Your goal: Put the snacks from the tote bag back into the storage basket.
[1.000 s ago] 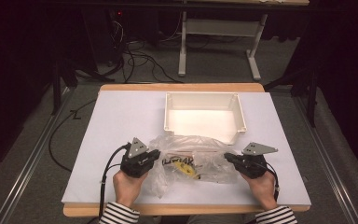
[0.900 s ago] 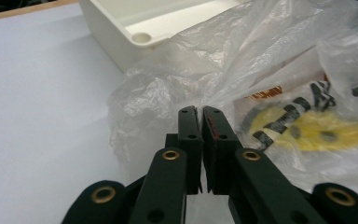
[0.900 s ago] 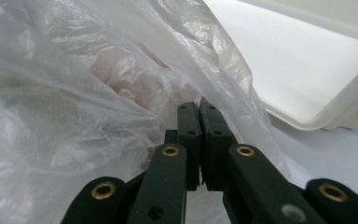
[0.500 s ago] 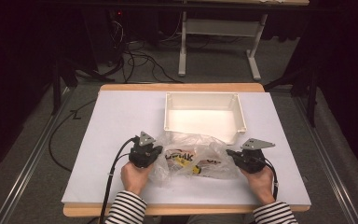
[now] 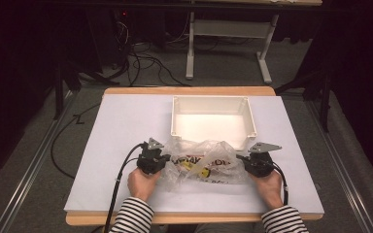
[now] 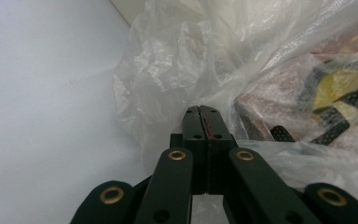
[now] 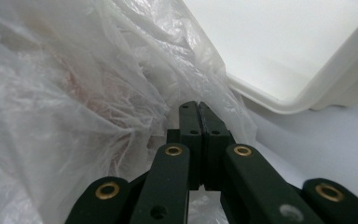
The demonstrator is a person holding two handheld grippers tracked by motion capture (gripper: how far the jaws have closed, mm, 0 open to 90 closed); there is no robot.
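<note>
Left gripper (image 5: 161,159): jaws pressed together on the left edge of the clear plastic bag (image 5: 205,162). The left gripper view shows them pinched flat on a fold of thin film (image 6: 168,88), no gap between them. The left hand (image 5: 143,182) holds it from below, striped sleeve (image 5: 132,218) at the table's near edge, black cable (image 5: 121,179) trailing back off that edge.

Right gripper (image 5: 249,162): same state, jaws together on the bag's right edge. In the right gripper view the film (image 7: 98,93) bunches up around the tips. Right hand (image 5: 268,187) behind it.

Bag: thin, transparent, heavily crumpled, glossy highlights all over. It sits between the two grippers, near the middle of the table's front half. Contents are visible through the film: something with red print and a yellow-and-black piece (image 5: 200,169). In the left gripper view these read as a reddish packet (image 6: 279,93) and a yellow/black striped item (image 6: 340,100), blurred by the plastic; type cannot be told.

White rectangular tray (image 5: 212,103): open-topped and just past the bag toward the far edge; the bag's top folds reach its near wall. Its rounded corner rim (image 7: 307,88) shows close beside the right jaws.

Table (image 5: 116,136): white surface, wooden edge strip visible at front and back.
</note>
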